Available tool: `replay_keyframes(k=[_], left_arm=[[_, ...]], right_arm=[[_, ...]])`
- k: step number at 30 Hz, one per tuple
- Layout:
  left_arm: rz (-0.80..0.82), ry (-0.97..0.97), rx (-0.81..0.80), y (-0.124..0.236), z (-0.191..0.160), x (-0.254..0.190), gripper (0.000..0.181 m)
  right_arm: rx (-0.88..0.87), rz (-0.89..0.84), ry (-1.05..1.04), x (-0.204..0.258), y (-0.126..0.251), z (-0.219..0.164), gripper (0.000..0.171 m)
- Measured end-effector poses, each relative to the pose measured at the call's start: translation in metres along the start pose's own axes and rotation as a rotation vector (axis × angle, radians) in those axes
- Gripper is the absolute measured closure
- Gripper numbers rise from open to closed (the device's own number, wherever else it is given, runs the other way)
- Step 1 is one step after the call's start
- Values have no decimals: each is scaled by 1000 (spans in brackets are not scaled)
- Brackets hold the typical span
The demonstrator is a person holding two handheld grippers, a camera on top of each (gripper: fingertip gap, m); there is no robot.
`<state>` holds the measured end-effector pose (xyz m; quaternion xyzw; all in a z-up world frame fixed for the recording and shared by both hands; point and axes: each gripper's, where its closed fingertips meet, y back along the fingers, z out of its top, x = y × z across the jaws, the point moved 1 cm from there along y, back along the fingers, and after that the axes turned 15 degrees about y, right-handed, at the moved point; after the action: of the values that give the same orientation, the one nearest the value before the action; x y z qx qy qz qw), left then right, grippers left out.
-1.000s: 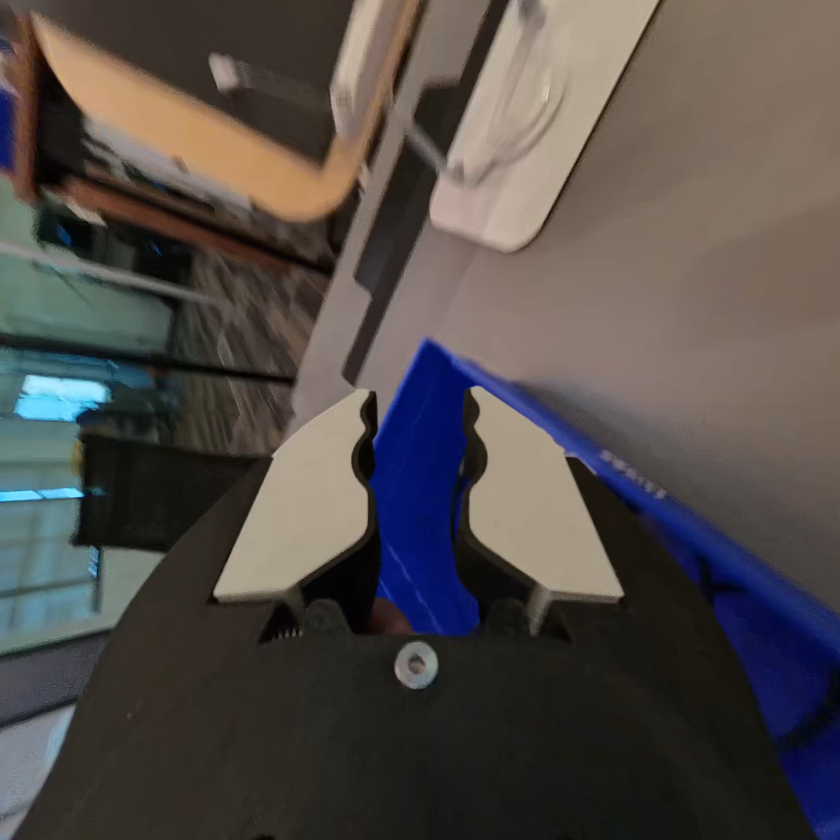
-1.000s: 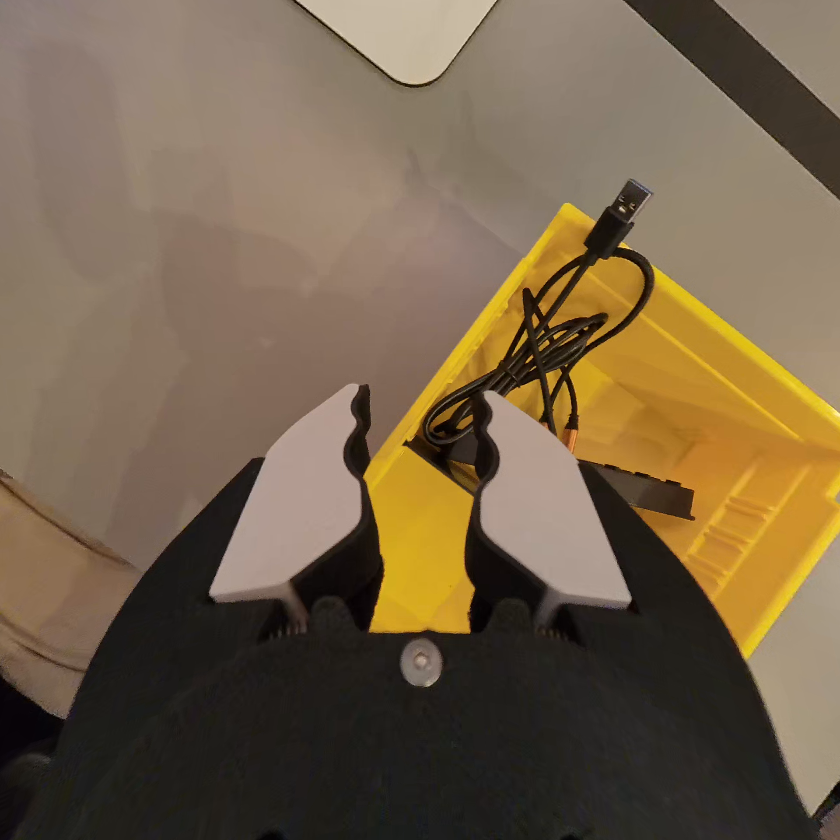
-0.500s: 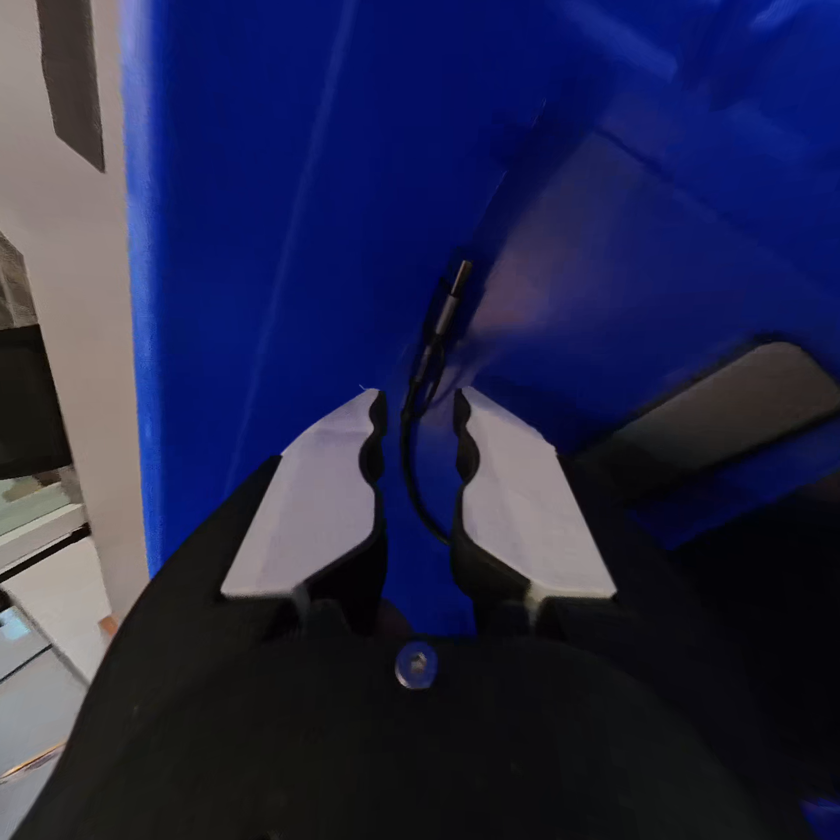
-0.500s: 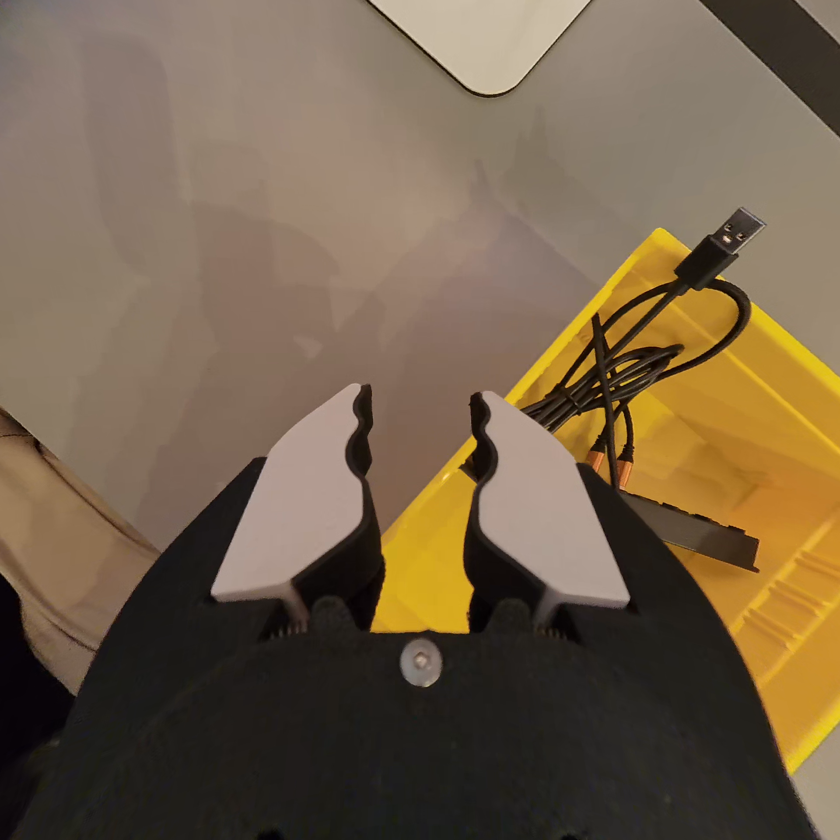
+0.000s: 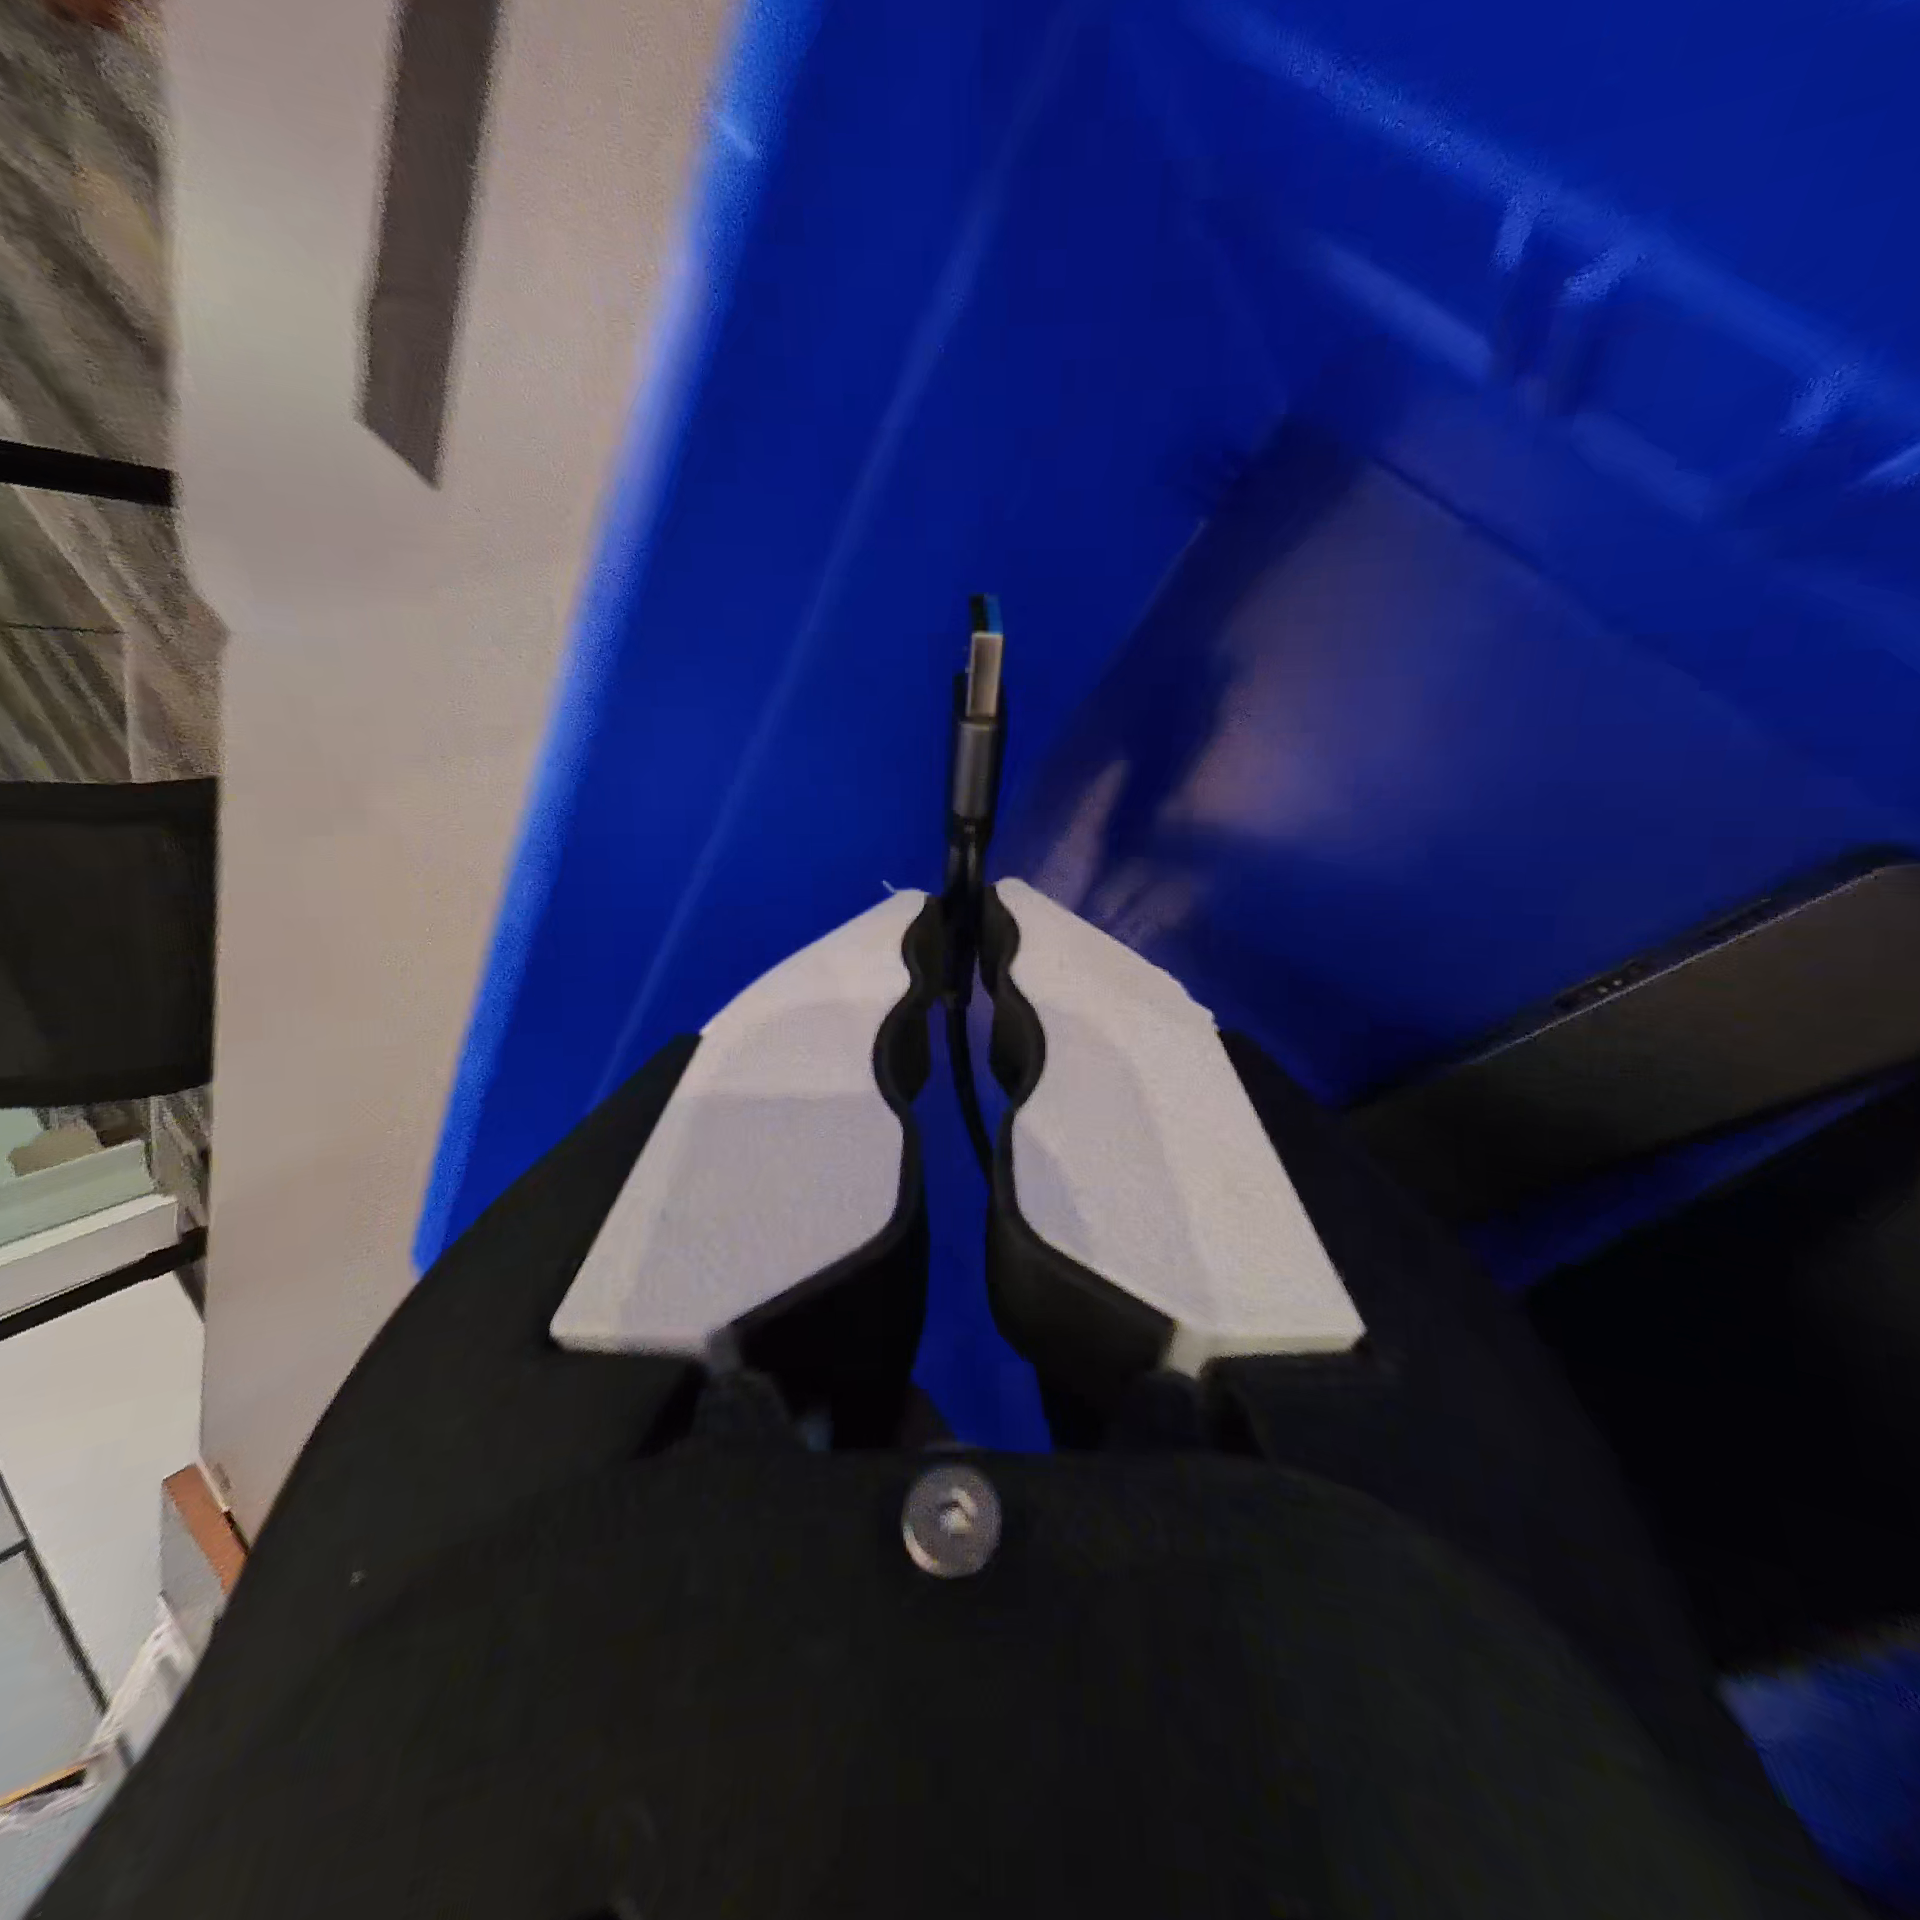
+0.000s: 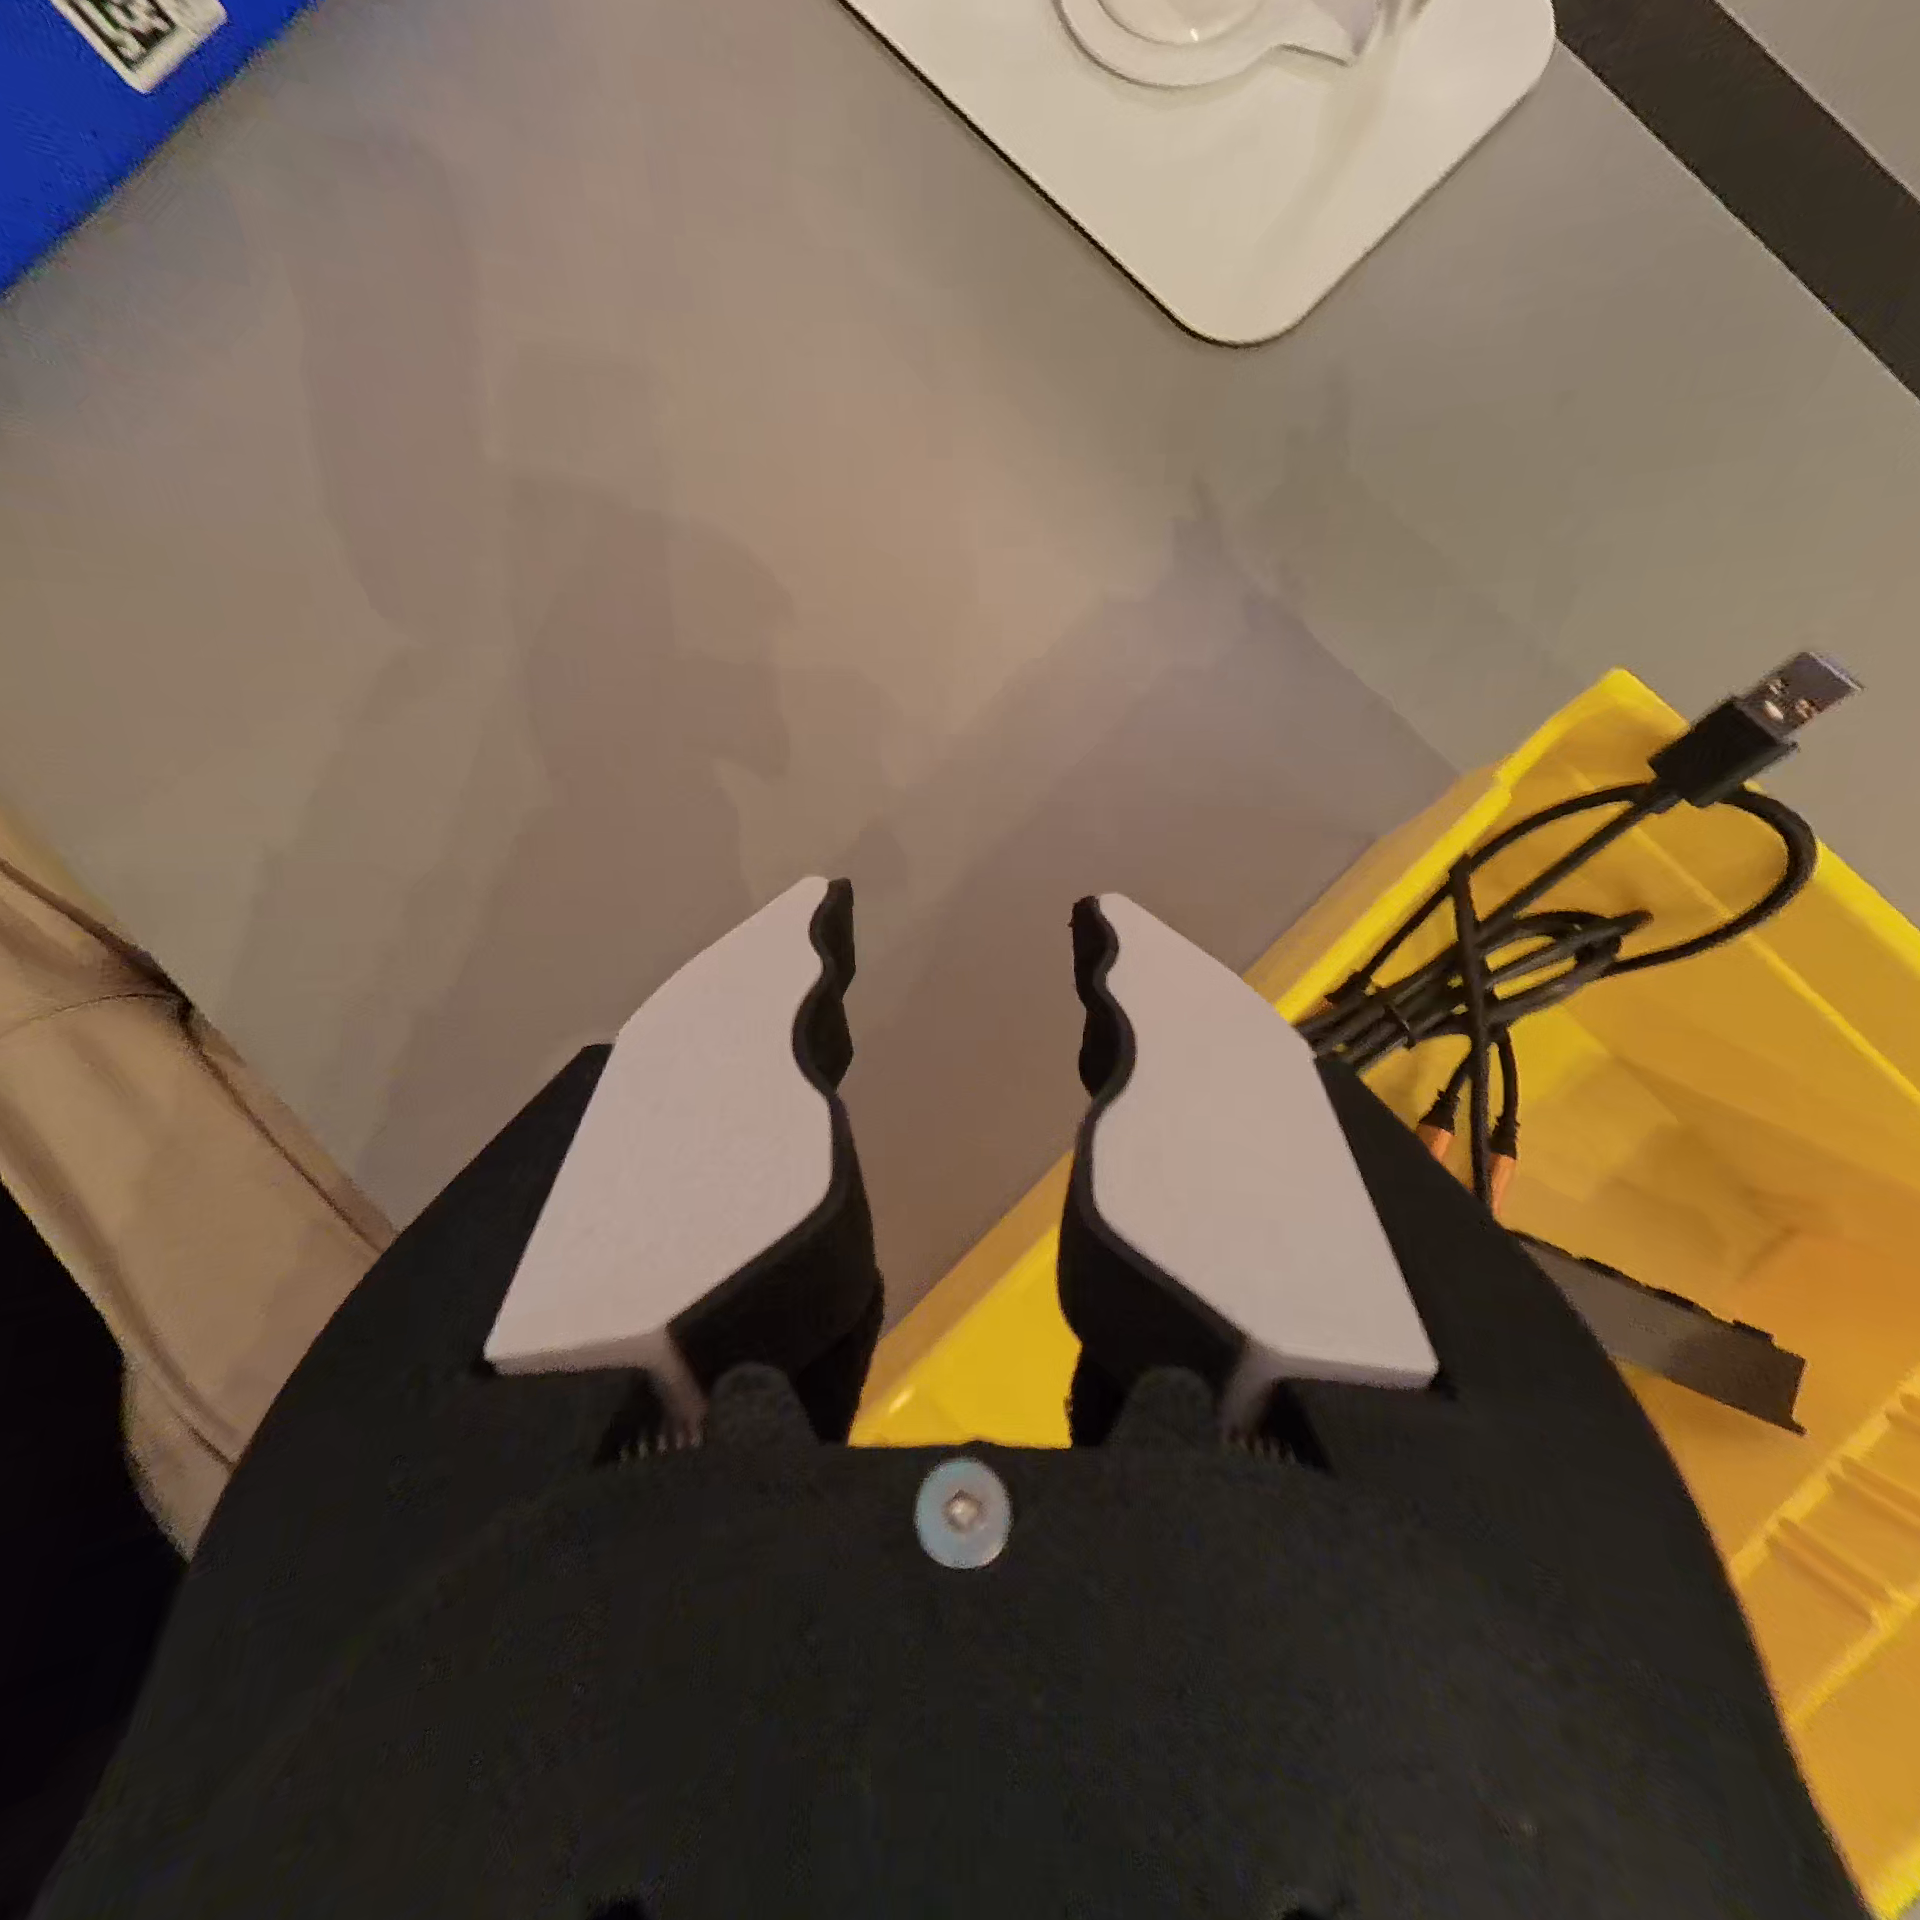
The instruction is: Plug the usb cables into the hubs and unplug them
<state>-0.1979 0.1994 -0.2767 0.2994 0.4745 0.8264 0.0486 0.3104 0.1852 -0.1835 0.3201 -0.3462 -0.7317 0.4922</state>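
Your left gripper (image 5: 961, 920) pinches the cable (image 5: 961, 1049) just behind its plug (image 5: 982, 717) inside the blue bin (image 5: 1195, 343) (steadier for aiming); your right gripper (image 6: 961, 914) hangs spread, free for the hub (image 6: 1673, 1340).

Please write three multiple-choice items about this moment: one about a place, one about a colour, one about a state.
1. Where does the coiled black cable lie?
A. in the yellow bin
B. on the white mat
C. in the right gripper

2. What colour is the bin behind the left gripper?
A. green
B. red
C. blue

3. How is the right gripper?
A. shut on a plug
B. open and empty
C. shut on a hub

Answers:
1 A, its loops rest inside the yellow walls, with the plug sticking out over the rim.
2 C, the blue bin fills that view.
3 B, its fingers stand apart over the grey table, while the left one clamps the USB cable.
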Motion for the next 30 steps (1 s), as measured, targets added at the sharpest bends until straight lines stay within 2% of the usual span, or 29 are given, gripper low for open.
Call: replay_keyframes(k=[1,10,20,24,30], left_arm=[[10,18,-36,9,5,3,174],[132,71,-395,113,63,22,175],[206,-3,-769,234,138,7,175],[174,-39,-932,280,164,-9,175],[9,-103,-1124,333,192,-57,175]], right_arm=[[-12,6,8,4,0,5,130],[-178,140,53,50,-9,58,129],[-408,365,-12,96,-22,109,116],[-497,431,-43,104,-25,124,107],[-654,588,-112,118,-22,142,97]])
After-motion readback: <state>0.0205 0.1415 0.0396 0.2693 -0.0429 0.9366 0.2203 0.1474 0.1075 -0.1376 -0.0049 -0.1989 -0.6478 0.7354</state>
